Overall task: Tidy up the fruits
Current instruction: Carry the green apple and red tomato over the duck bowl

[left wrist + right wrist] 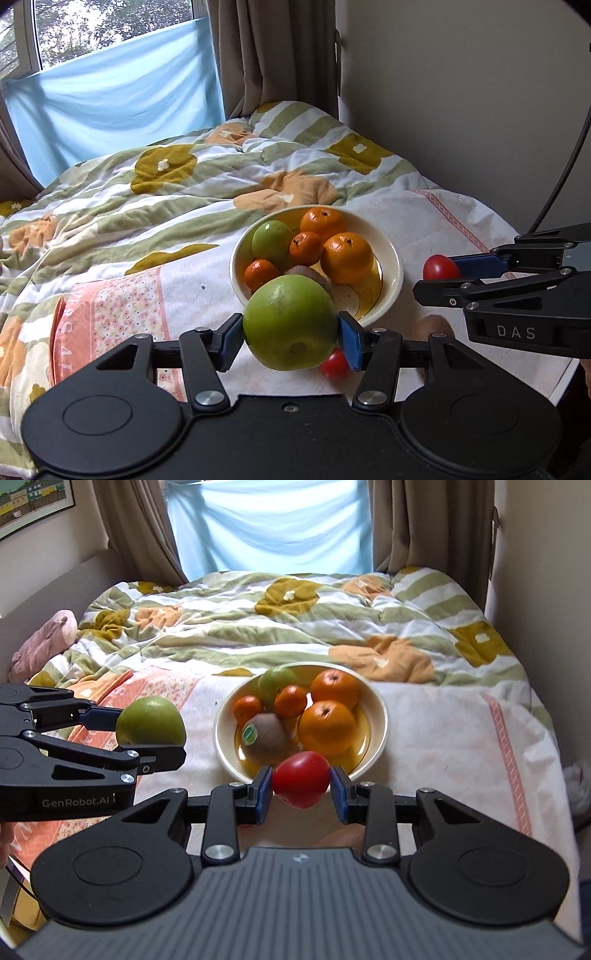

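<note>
- Bowl (380,716): cream, set on a white cloth (443,723) at the near end of the bed (295,620); the landmark for every item below.
- In the bowl: two large oranges (327,727), three small mandarins (290,700), a green apple (275,681) at the far rim, and a kiwi (266,734) with a sticker at the near side.
- Left tool (291,334): clamped on a large green apple (291,325), carried clear of the cloth, just in front of the bowl's near rim and to its left.
- Right tool (301,786): its blue pads (263,790) grip a red tomato (301,784), held in the air just in front of the bowl's near rim.
- A second small red tomato (334,363) lies on the cloth, nearer than the bowl, partly hidden behind the held apple.
</note>
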### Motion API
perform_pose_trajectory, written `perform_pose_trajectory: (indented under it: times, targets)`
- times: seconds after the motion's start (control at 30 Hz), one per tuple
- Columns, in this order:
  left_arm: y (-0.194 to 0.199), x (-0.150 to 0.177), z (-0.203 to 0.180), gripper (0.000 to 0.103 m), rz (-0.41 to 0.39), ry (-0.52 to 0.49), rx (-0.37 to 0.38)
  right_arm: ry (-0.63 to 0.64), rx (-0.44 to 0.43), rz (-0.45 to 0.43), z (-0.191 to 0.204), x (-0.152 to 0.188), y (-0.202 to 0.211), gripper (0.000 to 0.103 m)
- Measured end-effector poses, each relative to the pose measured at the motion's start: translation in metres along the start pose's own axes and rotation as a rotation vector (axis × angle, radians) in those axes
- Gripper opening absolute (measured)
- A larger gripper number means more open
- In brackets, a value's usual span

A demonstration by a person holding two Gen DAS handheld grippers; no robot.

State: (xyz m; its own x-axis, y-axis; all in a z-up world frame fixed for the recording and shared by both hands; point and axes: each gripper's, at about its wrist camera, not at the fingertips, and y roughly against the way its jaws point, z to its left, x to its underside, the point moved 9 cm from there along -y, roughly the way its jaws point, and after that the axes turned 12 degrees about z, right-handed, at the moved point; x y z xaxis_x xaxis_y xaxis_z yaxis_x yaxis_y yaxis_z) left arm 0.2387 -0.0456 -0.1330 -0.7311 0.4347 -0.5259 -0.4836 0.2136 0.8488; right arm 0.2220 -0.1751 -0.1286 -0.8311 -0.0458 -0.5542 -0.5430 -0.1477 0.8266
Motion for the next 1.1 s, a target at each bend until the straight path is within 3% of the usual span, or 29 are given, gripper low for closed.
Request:
perform_pose_trajectory:
  times: [0.27,0.57,1.1]
  targets:
    - [-0.007,-0.034,-0.033,0.059,-0.015,0.069,-0.042,0.085,-0.052,-0.023,-0.046,-0.036,0.005,0.048]
    - [-0.033,-0.056,-0.060,0.059,0.010,0.127,-0.090,0.176,-0.109,0.004,-0.078,-0.062,-0.016,0.048]
    - [-0.096,-0.045,-0.064,0.059,0.140,0.198,-0.143,0.249,-0.177,0.067,-0.091,-0.082,-0.067,0.048]
